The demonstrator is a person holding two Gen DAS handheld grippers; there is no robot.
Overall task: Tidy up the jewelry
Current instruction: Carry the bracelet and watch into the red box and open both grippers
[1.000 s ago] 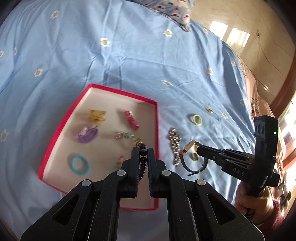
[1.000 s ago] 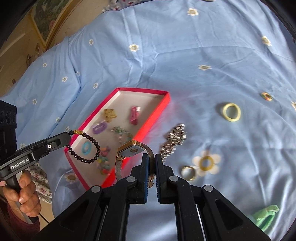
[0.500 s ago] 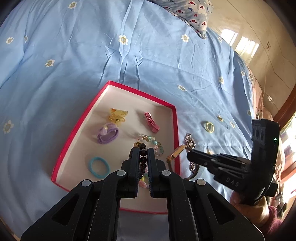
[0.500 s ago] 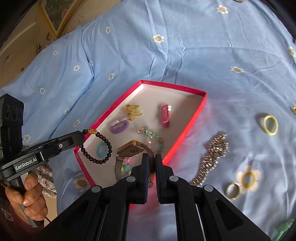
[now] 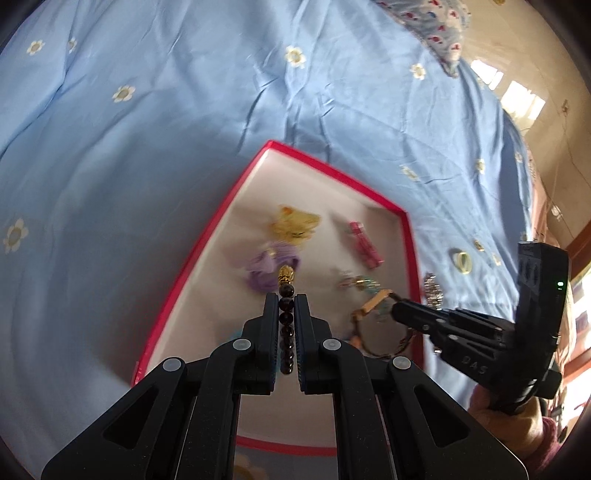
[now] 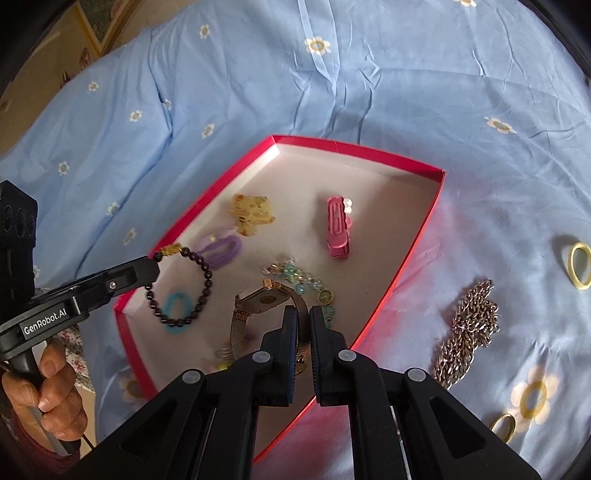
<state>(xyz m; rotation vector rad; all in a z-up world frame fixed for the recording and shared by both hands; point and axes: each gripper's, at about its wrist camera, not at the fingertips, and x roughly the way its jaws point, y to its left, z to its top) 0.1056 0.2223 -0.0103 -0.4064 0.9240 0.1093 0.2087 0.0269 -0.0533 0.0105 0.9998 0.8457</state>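
A red-rimmed box with a pale floor lies on the blue bedsheet; it also shows in the left wrist view. My left gripper is shut on a dark bead bracelet with a gold charm, held above the box's near left part. My right gripper is shut on the strap of a gold watch, held over the box's near middle. In the box lie a yellow clip, a pink clip, a purple hair tie, a blue hair tie and a green bead bracelet.
On the sheet right of the box lie a silver chain, a yellow ring and a gold ring. A patterned pillow sits at the bed's far end, with floor beyond.
Both grippers have moved in over the box with their loads. The watch has come from beside the box's right rim to above its floor.
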